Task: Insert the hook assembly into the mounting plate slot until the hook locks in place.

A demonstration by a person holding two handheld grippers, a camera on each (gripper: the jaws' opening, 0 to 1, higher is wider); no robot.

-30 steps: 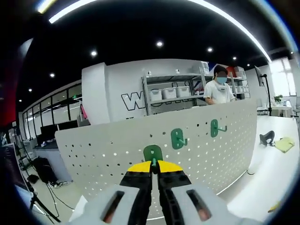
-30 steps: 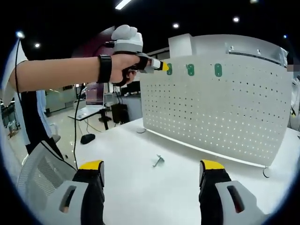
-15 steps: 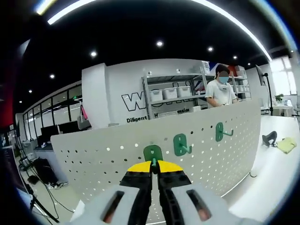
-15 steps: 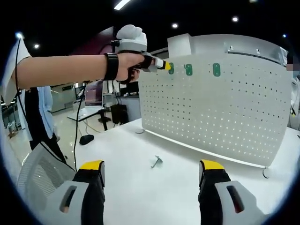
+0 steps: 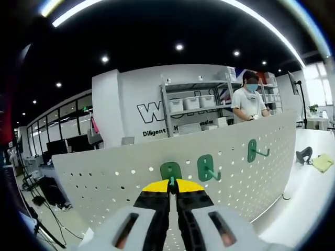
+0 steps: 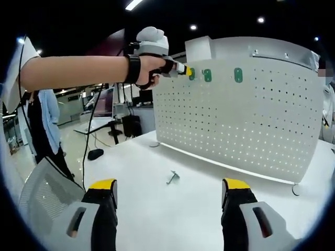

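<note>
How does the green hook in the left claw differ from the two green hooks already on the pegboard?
The held hook sits pinched between the shut left claw; the two mounted hooks hang free on the pegboard. The held hook's prong is hidden by the jaws; the mounted hooks' prongs stick out in plain sight. It is at the row's outer end. All three share green rounded backplates, level near the board's top edge.

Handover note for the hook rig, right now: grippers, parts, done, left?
Left hand-held gripper: shut on the green hook, held at the white pegboard near its top edge.
Right hand-held gripper: open, holding nothing, low over the white table.
Two more green hooks sit on the board. A loose metal hook lies on the table.
Done: hook brought to the board.
Left: confirm that it locks, which I cannot tell.
</note>
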